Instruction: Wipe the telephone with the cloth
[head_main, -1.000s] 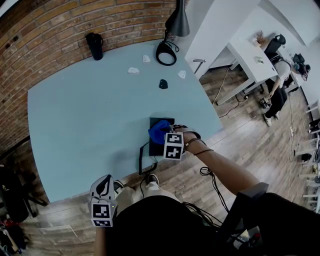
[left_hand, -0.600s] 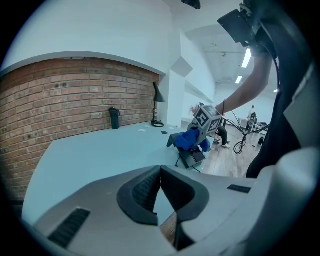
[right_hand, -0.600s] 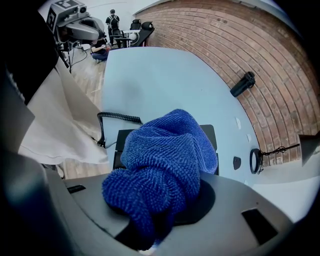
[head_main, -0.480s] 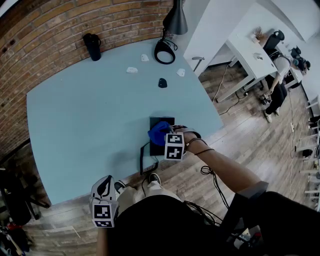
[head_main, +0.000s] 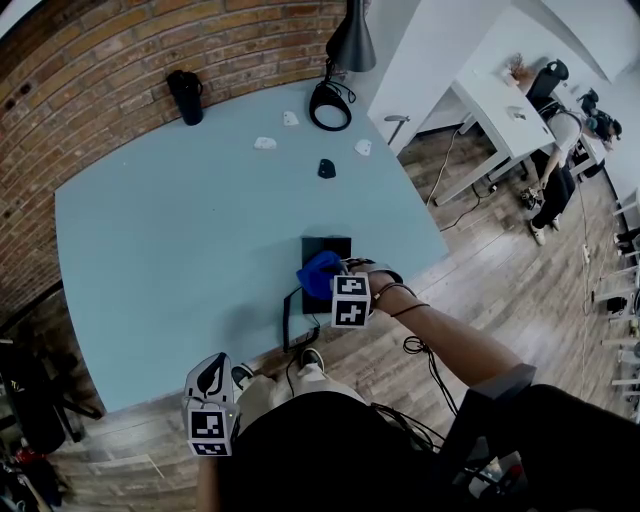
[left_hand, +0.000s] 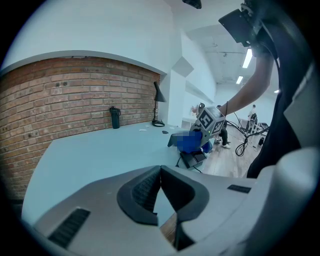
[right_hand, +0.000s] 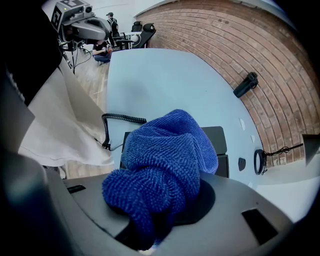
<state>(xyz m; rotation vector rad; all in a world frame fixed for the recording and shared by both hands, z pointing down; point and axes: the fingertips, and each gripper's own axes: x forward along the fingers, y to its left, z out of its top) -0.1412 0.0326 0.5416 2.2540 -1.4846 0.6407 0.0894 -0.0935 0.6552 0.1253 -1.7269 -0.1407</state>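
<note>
A black telephone (head_main: 324, 250) sits near the front edge of the pale blue table (head_main: 180, 230), its coiled cord (head_main: 286, 318) trailing toward the edge. My right gripper (head_main: 330, 278) is shut on a bunched blue cloth (head_main: 318, 272) that rests on the telephone's near part. In the right gripper view the blue cloth (right_hand: 162, 172) fills the jaws and covers much of the telephone (right_hand: 216, 146). My left gripper (head_main: 208, 398) hangs below the table edge, away from the phone, its jaws closed on nothing (left_hand: 159, 197).
At the table's far side stand a black bottle (head_main: 186, 95), a black desk lamp (head_main: 335, 85), several small white scraps (head_main: 266, 143) and a small dark object (head_main: 327, 168). White desks and a person (head_main: 560, 150) are at the far right. Wooden floor lies beyond the table's front edge.
The right gripper with the cloth has slid slightly toward the near end of the telephone. The left gripper has stayed put.
</note>
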